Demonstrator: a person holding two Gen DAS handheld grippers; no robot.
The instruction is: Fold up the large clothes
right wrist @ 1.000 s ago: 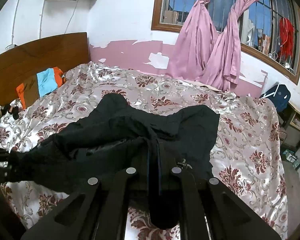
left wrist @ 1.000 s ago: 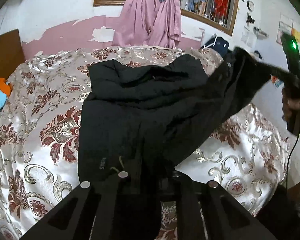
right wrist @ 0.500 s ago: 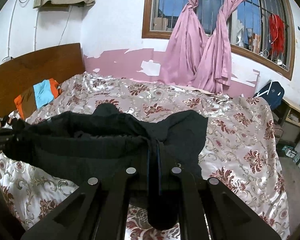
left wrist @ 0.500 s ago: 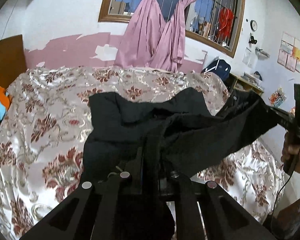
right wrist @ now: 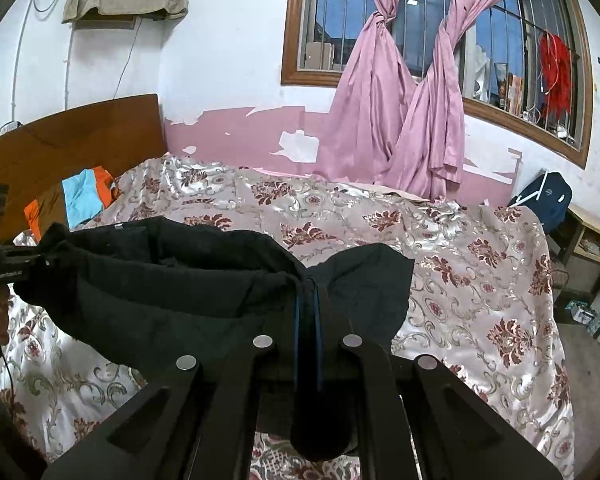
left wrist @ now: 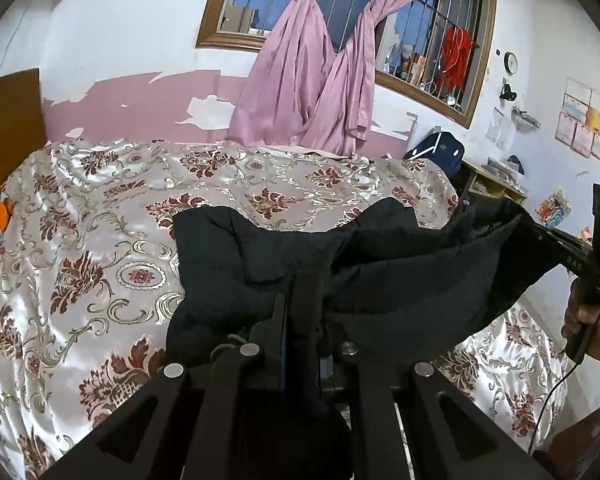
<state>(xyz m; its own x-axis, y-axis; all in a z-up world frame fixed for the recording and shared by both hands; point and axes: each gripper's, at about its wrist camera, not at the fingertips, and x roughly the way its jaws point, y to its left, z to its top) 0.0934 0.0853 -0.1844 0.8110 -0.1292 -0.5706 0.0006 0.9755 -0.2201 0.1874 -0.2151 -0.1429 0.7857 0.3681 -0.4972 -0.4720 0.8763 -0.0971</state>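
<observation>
A large black garment (left wrist: 260, 256) hangs stretched between my two grippers above the bed, its far end still resting on the floral bedspread (left wrist: 100, 240). My left gripper (left wrist: 304, 292) is shut on one edge of it. My right gripper (right wrist: 307, 292) is shut on the other edge, and the garment (right wrist: 160, 280) sags between them. The right gripper also shows at the right of the left wrist view (left wrist: 556, 240), and the left gripper at the left of the right wrist view (right wrist: 40, 258).
The bed fills the room's middle, with a wooden headboard (right wrist: 80, 136) and an orange and blue cloth (right wrist: 80, 200) at its head. Pink curtains (right wrist: 400, 100) hang at the window. A dark backpack (right wrist: 544, 196) and a low shelf stand right of the bed.
Both grippers have risen and lifted the black garment's near edge off the bed. The garment is pulled tauter between them, and more bedspread shows beneath.
</observation>
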